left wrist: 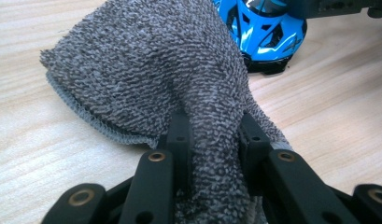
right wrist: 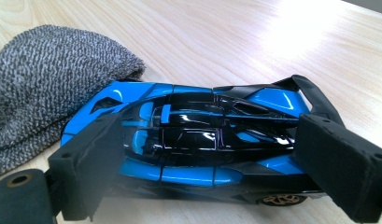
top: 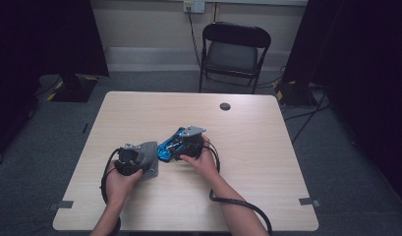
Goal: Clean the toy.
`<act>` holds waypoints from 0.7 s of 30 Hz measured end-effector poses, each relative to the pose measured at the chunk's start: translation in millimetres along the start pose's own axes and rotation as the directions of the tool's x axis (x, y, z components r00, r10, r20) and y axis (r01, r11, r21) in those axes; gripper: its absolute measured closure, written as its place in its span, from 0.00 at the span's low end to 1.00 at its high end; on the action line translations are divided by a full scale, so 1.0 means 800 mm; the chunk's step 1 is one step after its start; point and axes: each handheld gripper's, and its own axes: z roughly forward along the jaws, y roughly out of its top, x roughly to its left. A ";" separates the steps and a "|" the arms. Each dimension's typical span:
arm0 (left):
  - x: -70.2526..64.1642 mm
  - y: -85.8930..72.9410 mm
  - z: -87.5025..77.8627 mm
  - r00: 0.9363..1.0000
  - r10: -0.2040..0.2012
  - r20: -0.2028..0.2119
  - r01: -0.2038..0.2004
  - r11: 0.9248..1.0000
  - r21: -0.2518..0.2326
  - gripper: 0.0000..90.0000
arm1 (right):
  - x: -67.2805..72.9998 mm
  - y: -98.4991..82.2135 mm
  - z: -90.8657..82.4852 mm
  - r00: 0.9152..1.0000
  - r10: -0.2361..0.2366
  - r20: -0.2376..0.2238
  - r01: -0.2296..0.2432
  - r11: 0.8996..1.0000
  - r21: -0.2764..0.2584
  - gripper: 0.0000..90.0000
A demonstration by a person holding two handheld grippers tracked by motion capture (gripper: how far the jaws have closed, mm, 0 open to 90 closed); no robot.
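**Legible markings: none**

No lettering, brand, number or sign can be read in any view. The blue toy car [right wrist: 188, 140] carries black panels and glossy highlights, no readable badge. The grey knitted cloth [left wrist: 151, 70] bears no tag. The counter [top: 247, 142] is unmarked, save a plain round dark plug at 12 o'clock.

Layout on the table [top: 267, 162], high view: the cloth [top: 148, 158] lies left of centre near the front edge, with the toy car [top: 170, 146] just to its right, nose touching the cloth's edge. The left gripper [top: 132, 156] sits at the cloth's left side with a fold of cloth between its jaws; the right gripper [top: 183, 143] lies over the car, jaws at front and rear. Behind the table stands a chair [top: 234, 51].
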 end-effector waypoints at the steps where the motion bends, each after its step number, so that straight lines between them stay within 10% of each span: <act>1: -0.002 0.000 0.000 1.000 0.001 -0.001 -0.001 1.000 0.002 0.80 | 0.000 0.000 0.000 1.000 0.000 0.000 0.000 1.000 0.000 0.10; 21: -0.028 -0.003 0.000 0.998 0.019 0.066 -0.021 0.999 0.039 0.80 | 0.000 0.000 0.000 1.000 0.000 0.000 0.000 1.000 0.000 0.10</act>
